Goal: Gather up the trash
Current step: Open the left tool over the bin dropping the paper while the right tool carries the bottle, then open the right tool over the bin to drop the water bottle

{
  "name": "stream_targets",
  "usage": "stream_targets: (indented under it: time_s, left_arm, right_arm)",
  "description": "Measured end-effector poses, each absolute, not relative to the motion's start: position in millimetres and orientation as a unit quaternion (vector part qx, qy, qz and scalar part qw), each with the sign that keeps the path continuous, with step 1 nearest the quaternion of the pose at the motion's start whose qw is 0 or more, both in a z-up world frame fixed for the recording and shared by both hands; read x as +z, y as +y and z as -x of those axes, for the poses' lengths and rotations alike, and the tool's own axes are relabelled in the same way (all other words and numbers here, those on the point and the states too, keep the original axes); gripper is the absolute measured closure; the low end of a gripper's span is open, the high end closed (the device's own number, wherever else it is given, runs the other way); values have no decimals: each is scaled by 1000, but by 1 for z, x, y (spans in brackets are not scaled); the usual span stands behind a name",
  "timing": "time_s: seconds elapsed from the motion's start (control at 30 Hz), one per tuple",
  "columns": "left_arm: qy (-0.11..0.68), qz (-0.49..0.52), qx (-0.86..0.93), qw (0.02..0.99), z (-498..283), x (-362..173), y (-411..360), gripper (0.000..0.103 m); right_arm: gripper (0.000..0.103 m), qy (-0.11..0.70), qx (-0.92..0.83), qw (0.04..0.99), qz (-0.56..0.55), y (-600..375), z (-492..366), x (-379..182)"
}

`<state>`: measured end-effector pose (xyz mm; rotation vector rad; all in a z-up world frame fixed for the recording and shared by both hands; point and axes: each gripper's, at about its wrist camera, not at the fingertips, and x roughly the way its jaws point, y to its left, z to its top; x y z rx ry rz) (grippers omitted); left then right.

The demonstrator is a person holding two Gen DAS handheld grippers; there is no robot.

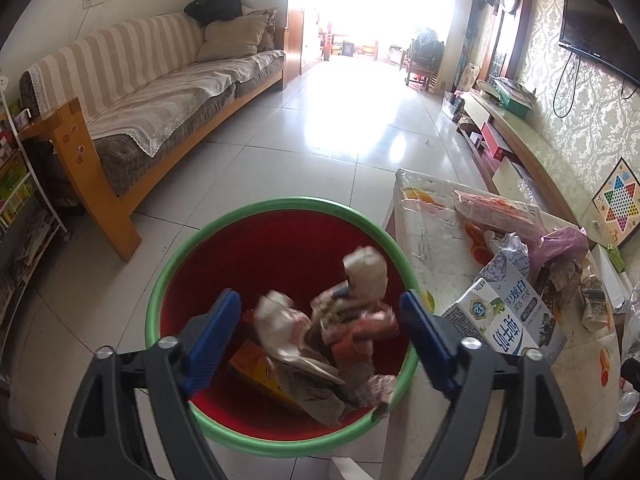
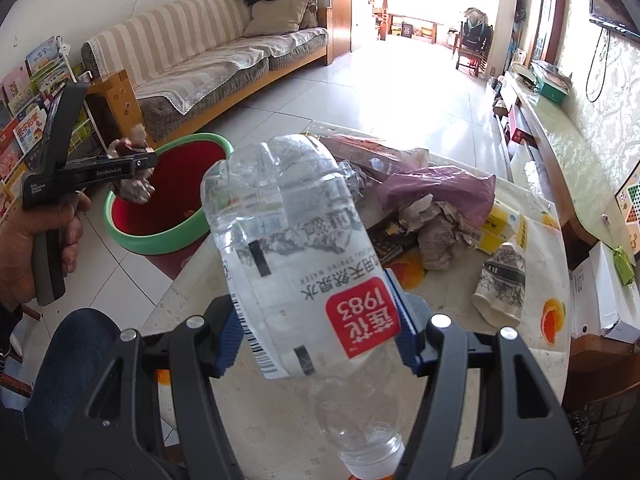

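A red bin with a green rim stands on the floor beside the table; it also shows in the right wrist view. My left gripper is open above it, and a blurred wad of crumpled paper hangs between its fingers over the bin, touching neither pad. In the right wrist view the left gripper sits over the bin with the paper at its tips. My right gripper is shut on a crushed clear plastic bottle, held above the table.
The table holds a milk carton, a purple plastic bag, crumpled paper, a paper cup and a yellow box. A sofa stands left, a TV bench right.
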<state>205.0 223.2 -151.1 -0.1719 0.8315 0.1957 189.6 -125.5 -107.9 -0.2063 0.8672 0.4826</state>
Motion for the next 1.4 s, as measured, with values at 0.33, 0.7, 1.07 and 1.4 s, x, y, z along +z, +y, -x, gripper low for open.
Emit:
stream_targets:
  time_s: [0.33,0.7,1.07,1.4]
  left_arm:
    - [378,95,110,914,-184,-141,240,8]
    - [374,122,142,908,-137,-144,273,8]
    - [381,137,160,900,-99,-153,303,8]
    - [389,141,168,895,-88,-162,317,8]
  right_arm:
    - [42,408,259,871,90,-79,-211,-102]
    - [42,385,319,862,82,22,-250,-88]
    - [42,381,364,844,99,123,-271,-102]
    - [26,416,350,829,132,157,-270,-131]
